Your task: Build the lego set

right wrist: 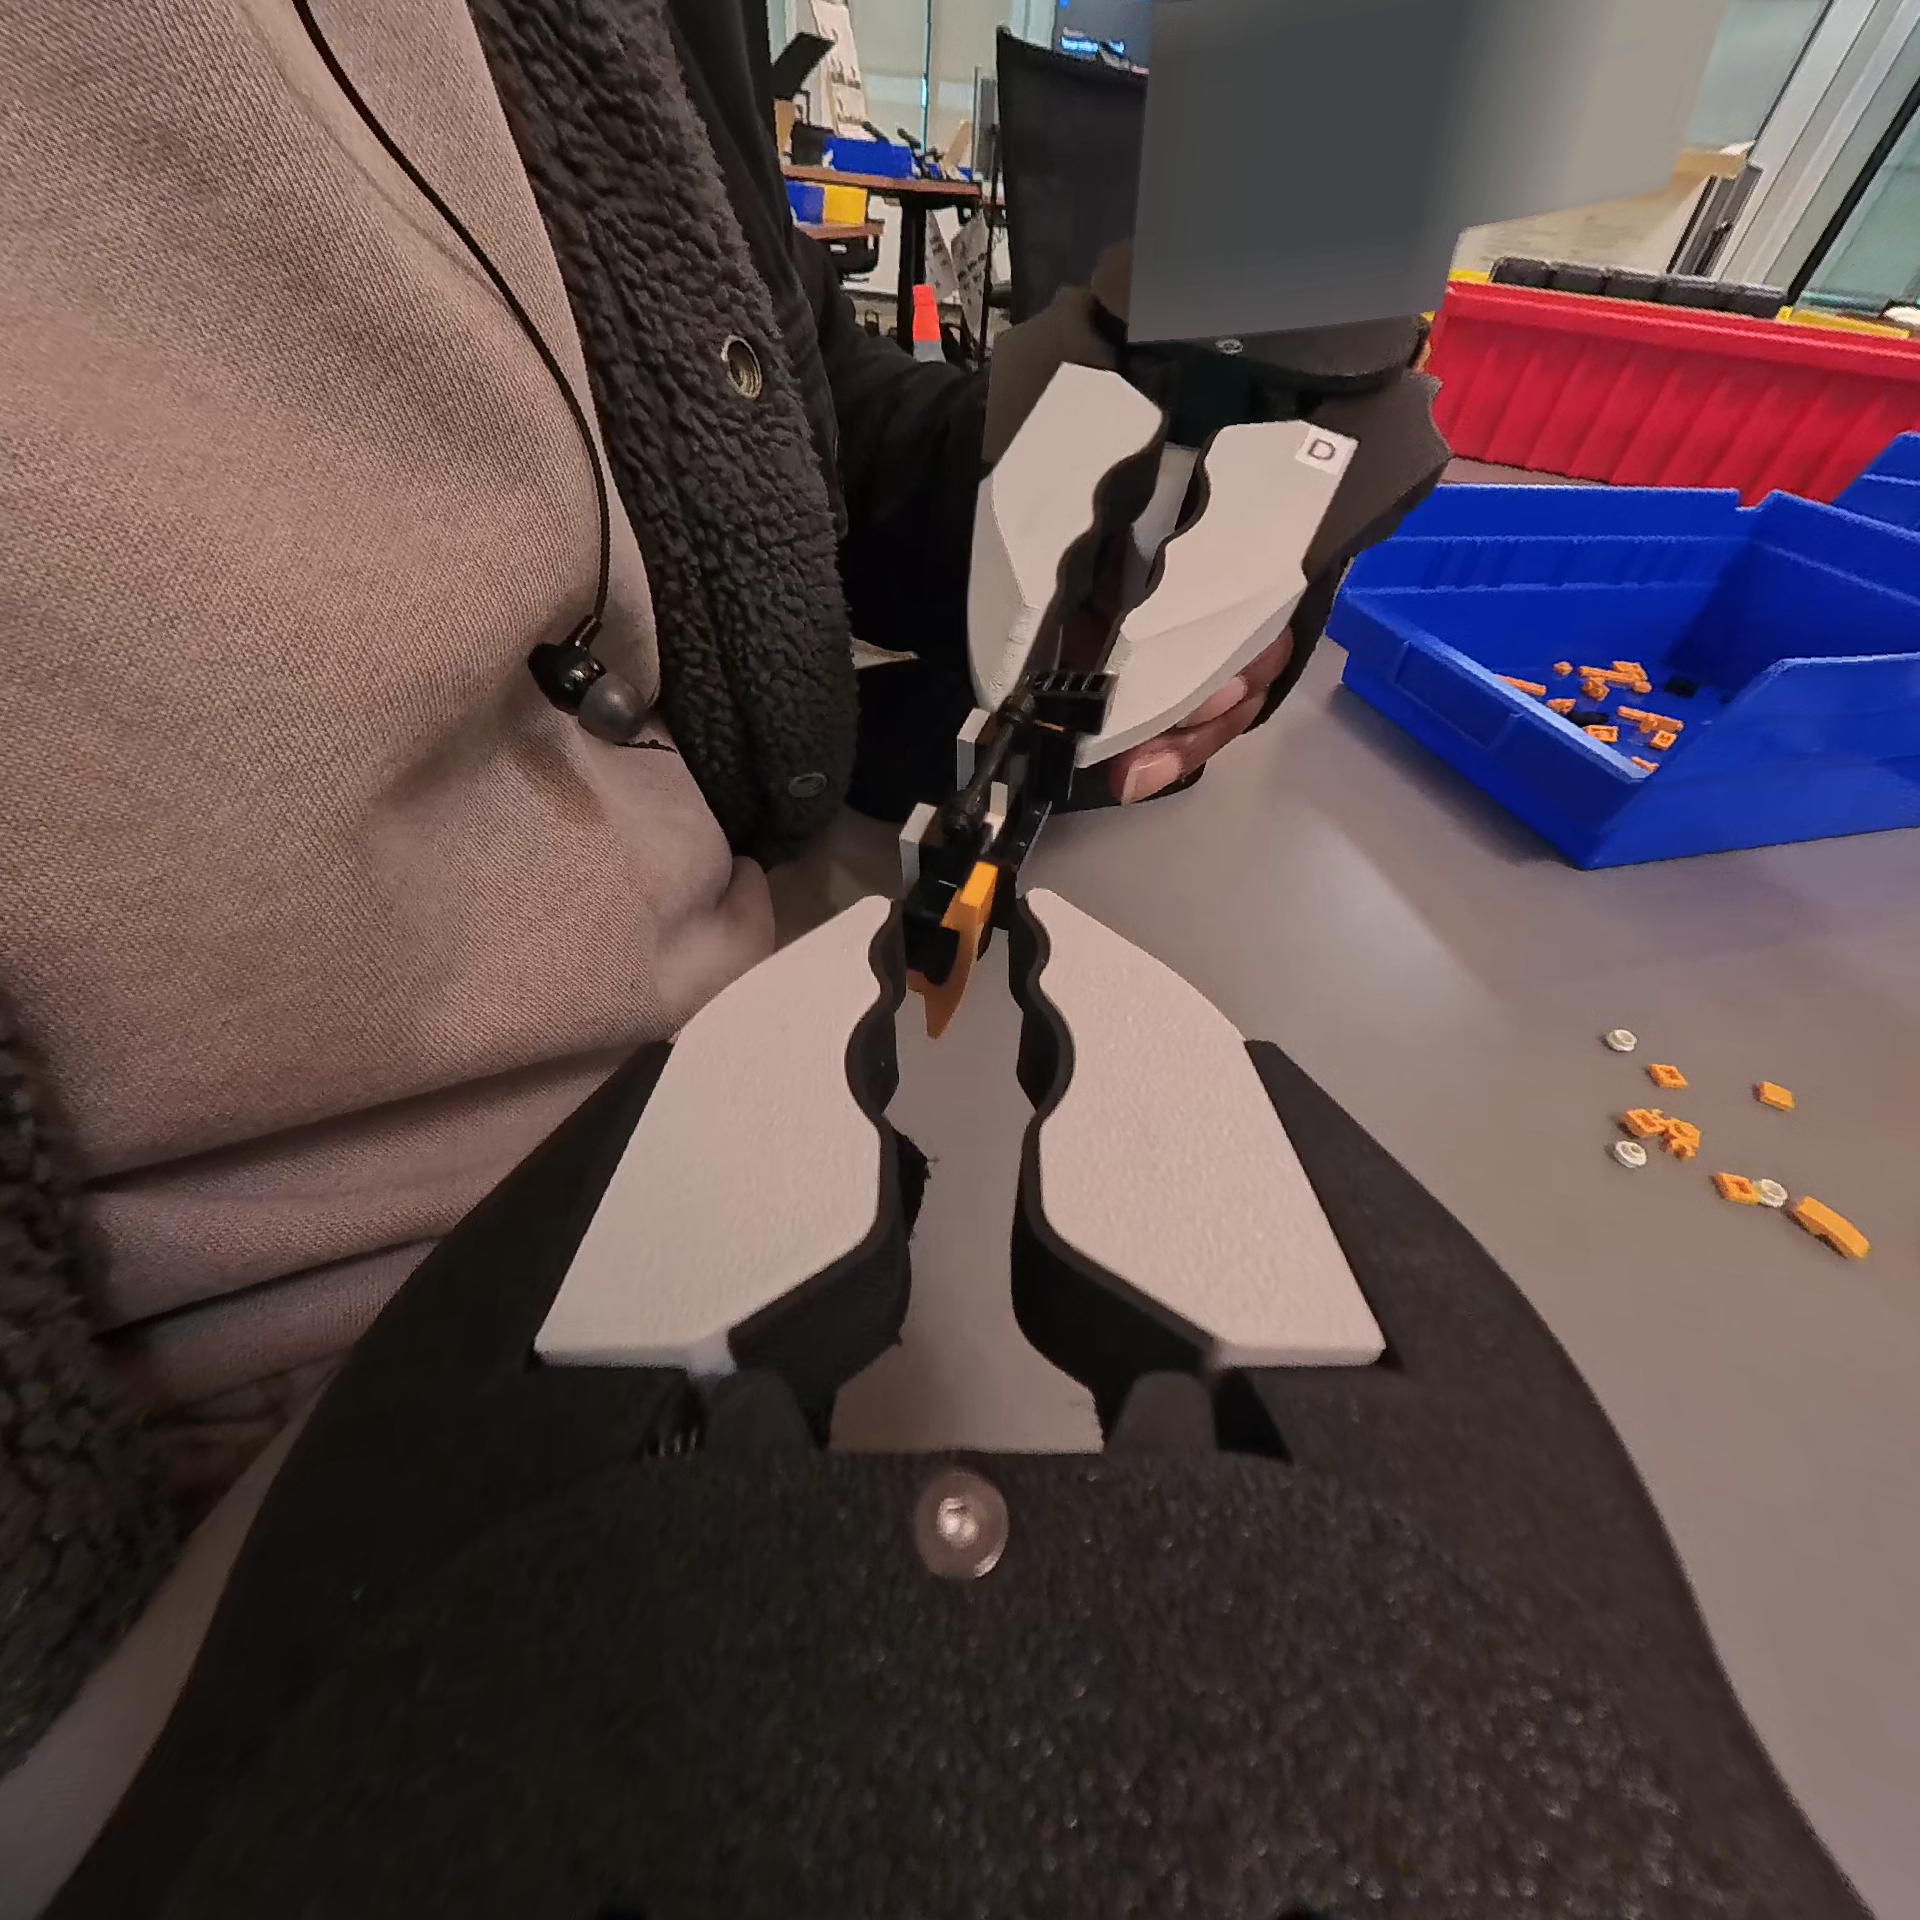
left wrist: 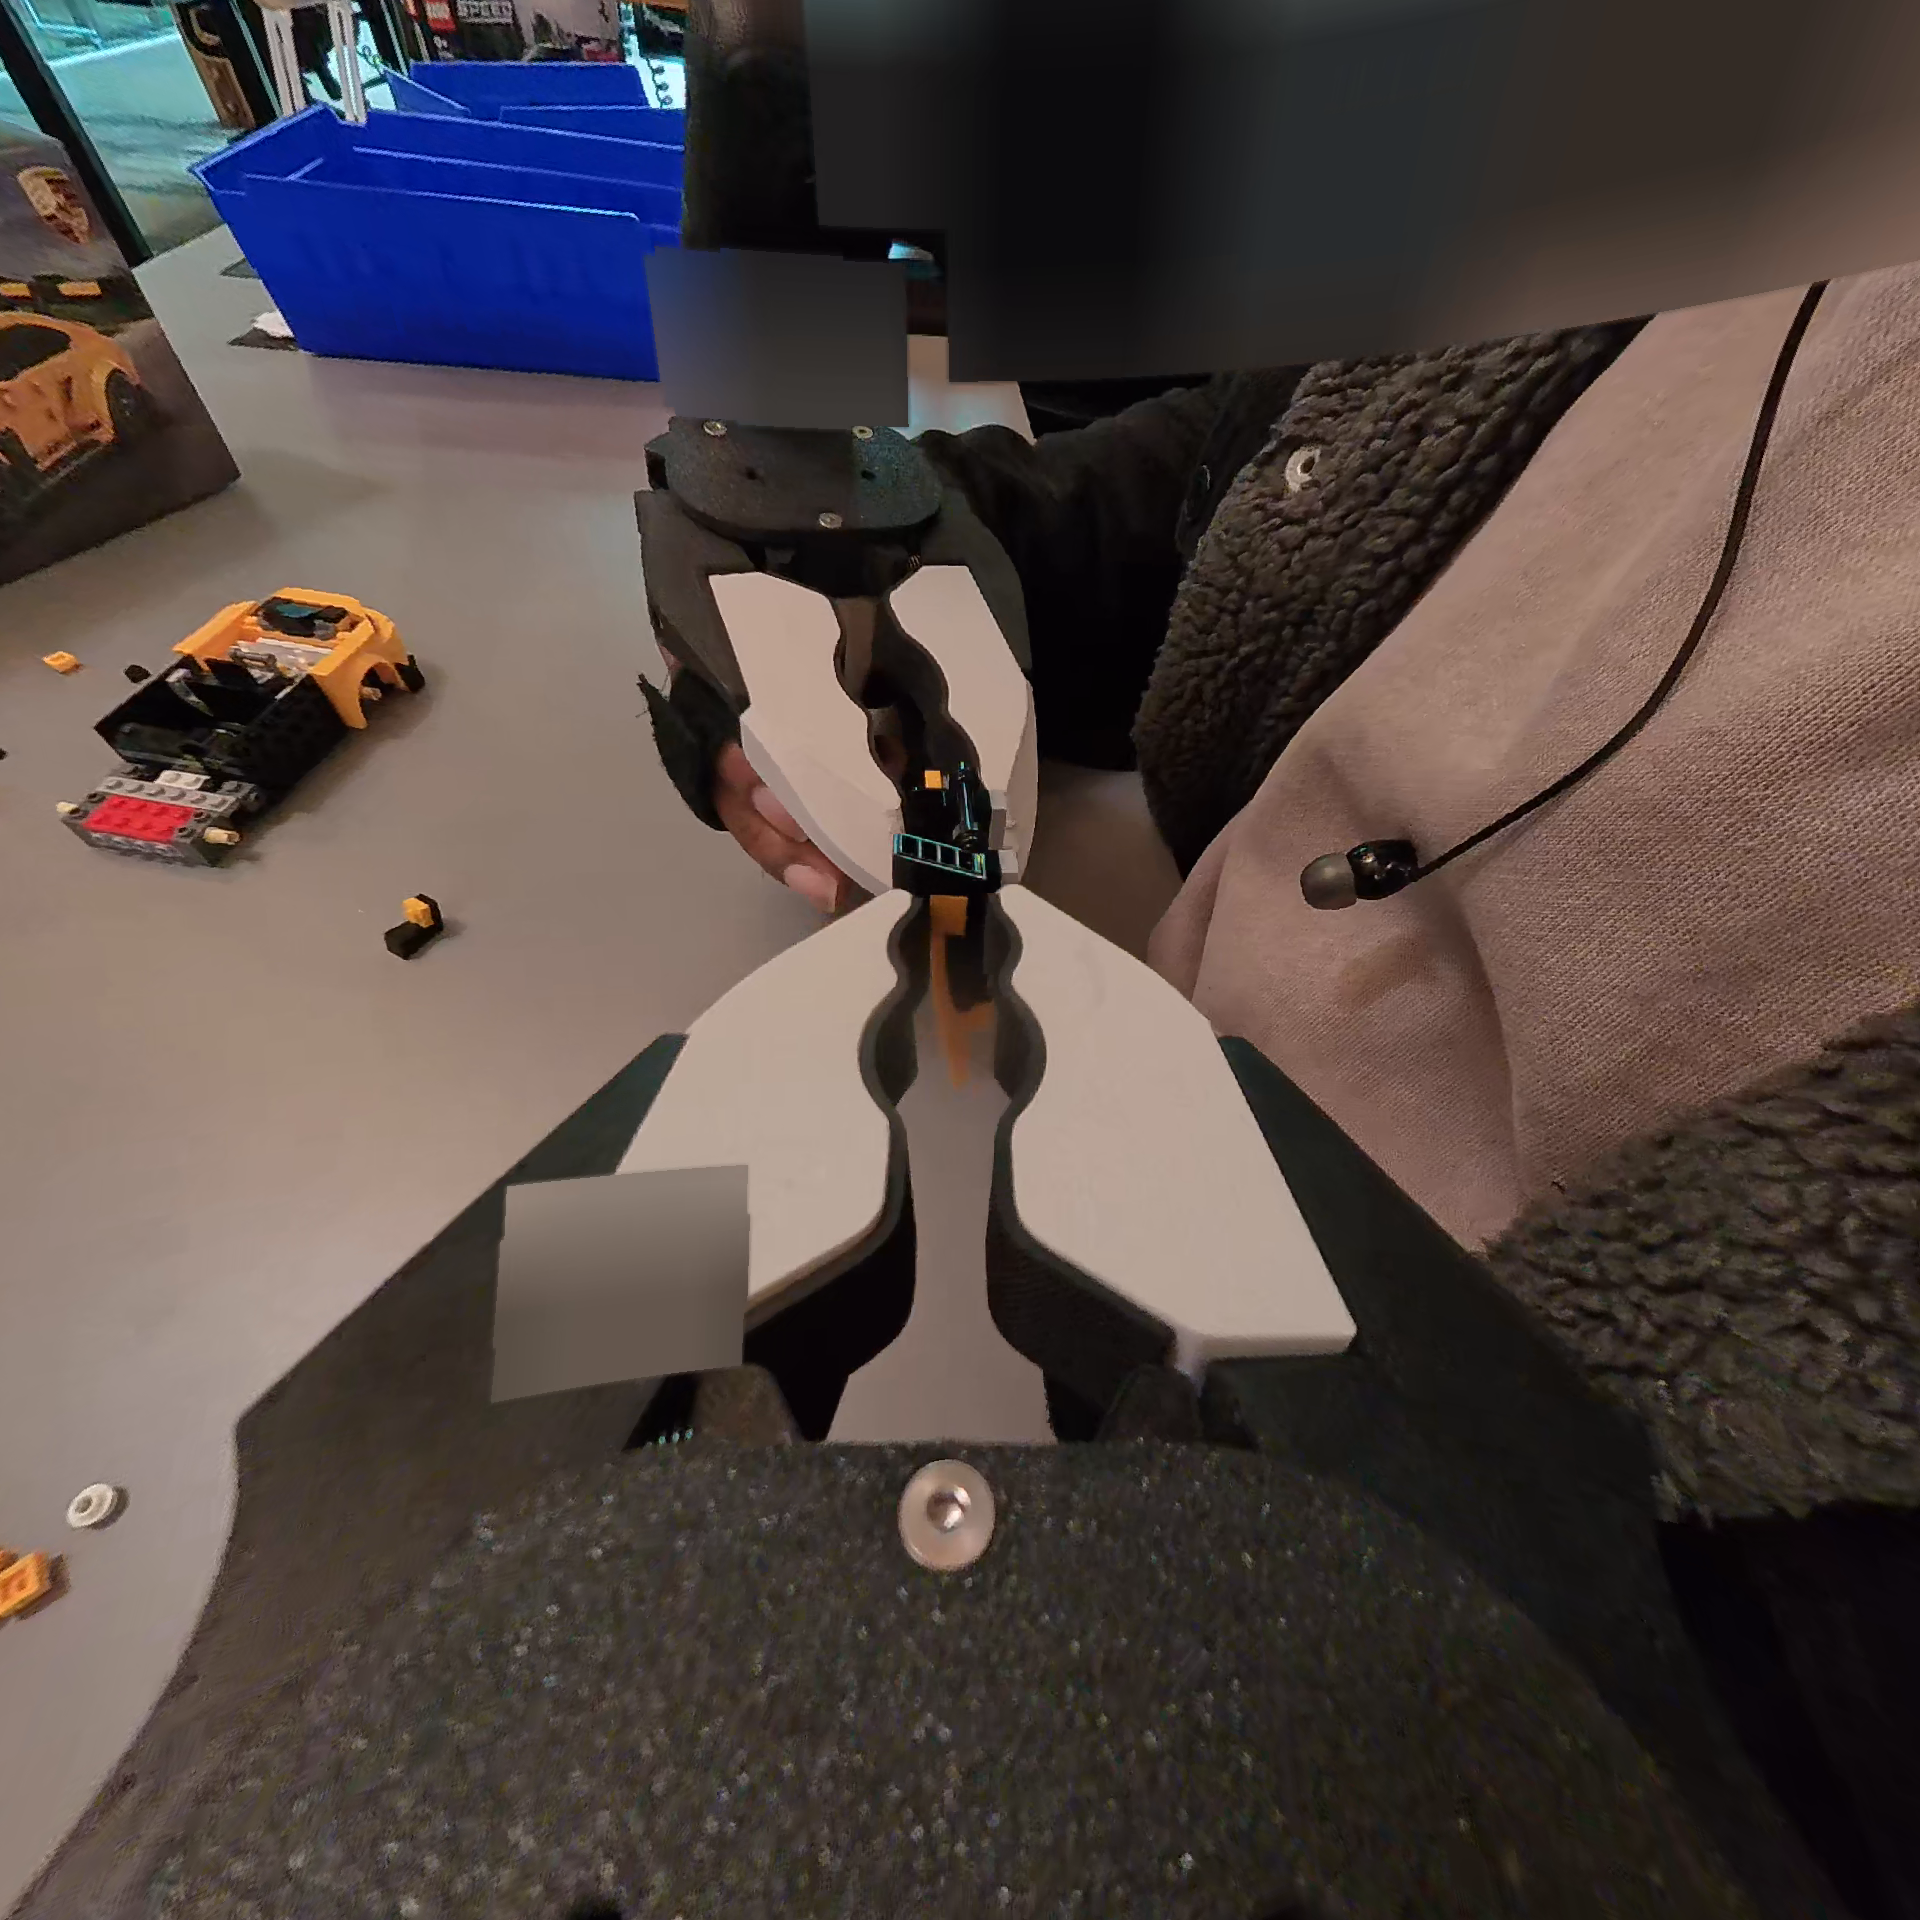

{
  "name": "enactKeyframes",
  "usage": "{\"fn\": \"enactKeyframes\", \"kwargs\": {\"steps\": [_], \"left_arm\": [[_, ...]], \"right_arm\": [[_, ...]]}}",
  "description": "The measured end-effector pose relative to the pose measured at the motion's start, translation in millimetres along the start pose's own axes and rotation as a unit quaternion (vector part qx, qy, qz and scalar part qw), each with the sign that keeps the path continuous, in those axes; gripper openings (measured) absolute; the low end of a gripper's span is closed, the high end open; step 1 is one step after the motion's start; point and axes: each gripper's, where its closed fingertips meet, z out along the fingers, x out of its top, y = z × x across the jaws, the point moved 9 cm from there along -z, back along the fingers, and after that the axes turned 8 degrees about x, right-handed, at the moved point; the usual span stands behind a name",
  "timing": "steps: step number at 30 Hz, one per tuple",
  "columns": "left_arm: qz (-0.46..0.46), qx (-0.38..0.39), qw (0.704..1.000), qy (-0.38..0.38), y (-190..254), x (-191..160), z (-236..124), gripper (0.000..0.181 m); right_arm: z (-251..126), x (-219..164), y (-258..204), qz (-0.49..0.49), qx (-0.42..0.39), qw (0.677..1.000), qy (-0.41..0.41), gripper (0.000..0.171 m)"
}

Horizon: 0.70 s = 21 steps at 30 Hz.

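Note:
A small black and orange sub-assembly (left wrist: 940, 857) is held in the air between my two grippers, which face each other tip to tip above the grey table (left wrist: 468, 1039). My left gripper (left wrist: 951, 914) is shut on its end with the long orange wedge (left wrist: 951, 1003). My right gripper (right wrist: 958, 914) is shut on the other end, where an orange piece (right wrist: 971, 914) sits between its fingertips. In the right wrist view the left gripper (right wrist: 1049, 717) grips the black grille end (right wrist: 1070, 688). The partly built orange and black car (left wrist: 239, 717) rests on the table to the left.
The person's torso in a tan shirt (left wrist: 1507, 779) is close by. Blue bins (left wrist: 447, 260) and a set box (left wrist: 73, 416) stand far left. A small black and orange piece (left wrist: 416, 925) lies near the car. Loose orange pieces (right wrist: 1714, 1143) and a blue bin (right wrist: 1621, 707) are on the right. The grippers are tip to tip, or close to it.

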Motion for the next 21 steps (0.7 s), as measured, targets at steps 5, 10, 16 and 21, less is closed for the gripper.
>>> {"fn": "enactKeyframes", "kwargs": {"steps": [5,10,16,21], "left_arm": [[-0.021,0.003,1.0,0.007,-1.0,-2.0,-0.1,0.009],[-0.025,0.016,1.0,0.001,0.4,-3.2,0.3,0.009],[0.0,0.029,1.0,-0.001,4.1,-1.5,-1.0,0.01],[0.0,0.049,0.999,0.013,-3.4,-5.4,-4.9,0.014]], "right_arm": [[0.7,-1.0,0.4,-0.003,-0.008,1.0,-0.011,0.019],[1.2,-3.0,0.9,0.001,-0.01,1.0,-0.019,0.019],[1.0,-2.9,0.8,0.001,-0.009,1.0,-0.015,0.019],[-3.9,0.3,3.5,-0.017,-0.05,0.998,-0.033,0.019]]}}
